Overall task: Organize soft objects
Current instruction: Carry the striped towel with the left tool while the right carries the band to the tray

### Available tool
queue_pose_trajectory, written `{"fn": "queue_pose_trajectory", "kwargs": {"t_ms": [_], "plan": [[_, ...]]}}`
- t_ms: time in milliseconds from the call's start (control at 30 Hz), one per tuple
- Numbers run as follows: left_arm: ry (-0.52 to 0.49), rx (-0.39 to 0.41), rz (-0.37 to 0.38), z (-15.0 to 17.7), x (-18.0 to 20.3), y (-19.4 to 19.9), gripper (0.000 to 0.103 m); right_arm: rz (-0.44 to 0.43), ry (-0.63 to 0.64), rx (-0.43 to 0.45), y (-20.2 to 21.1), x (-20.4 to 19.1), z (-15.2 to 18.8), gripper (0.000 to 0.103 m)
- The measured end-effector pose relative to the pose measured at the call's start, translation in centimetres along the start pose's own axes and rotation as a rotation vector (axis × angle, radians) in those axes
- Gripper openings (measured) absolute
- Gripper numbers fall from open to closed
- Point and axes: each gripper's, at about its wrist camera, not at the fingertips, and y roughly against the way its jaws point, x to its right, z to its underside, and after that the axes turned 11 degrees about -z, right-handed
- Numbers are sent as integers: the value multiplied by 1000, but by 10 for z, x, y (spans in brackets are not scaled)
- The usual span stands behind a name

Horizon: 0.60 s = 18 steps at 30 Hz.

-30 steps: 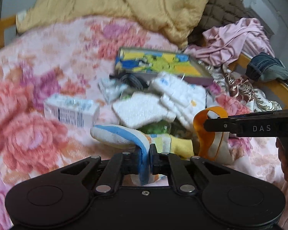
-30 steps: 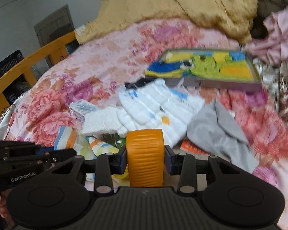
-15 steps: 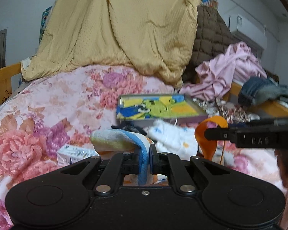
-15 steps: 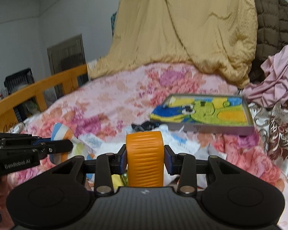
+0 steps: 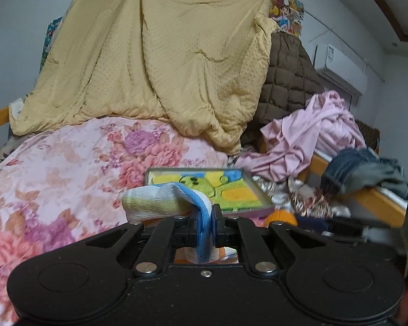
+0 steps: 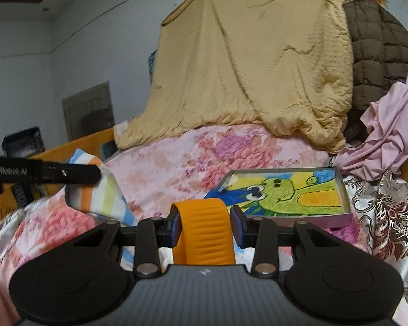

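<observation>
My left gripper is shut on the blue edge of a striped cloth, white, yellow and blue, which hangs lifted above the flowered bed. In the right wrist view the same striped cloth dangles from the left gripper at the left. My right gripper is shut on a wide orange ribbed band that fills the gap between its pads. From the left wrist view that orange band and the right gripper show low on the right, blurred.
A shallow box with a green cartoon picture lies on the bed ahead. Behind it hang a yellow quilt and a brown quilted coat. Pink clothes and jeans pile on the wooden rail at right.
Both grippers have risen and tipped upward with the cloth and the band still held. The striped cloth has come off the bed, and the pile of white cloths has dropped out of view.
</observation>
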Motion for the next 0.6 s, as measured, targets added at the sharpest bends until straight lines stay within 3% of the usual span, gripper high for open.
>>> {"fn": "queue_pose_trajectory", "kwargs": {"t_ms": [300, 600], "plan": [[26, 12, 5, -54, 7, -61, 7, 60, -63, 59, -46, 55, -24, 41], [9, -7, -3, -81, 18, -154, 7, 96, -144, 96, -106, 111, -42, 41]]}}
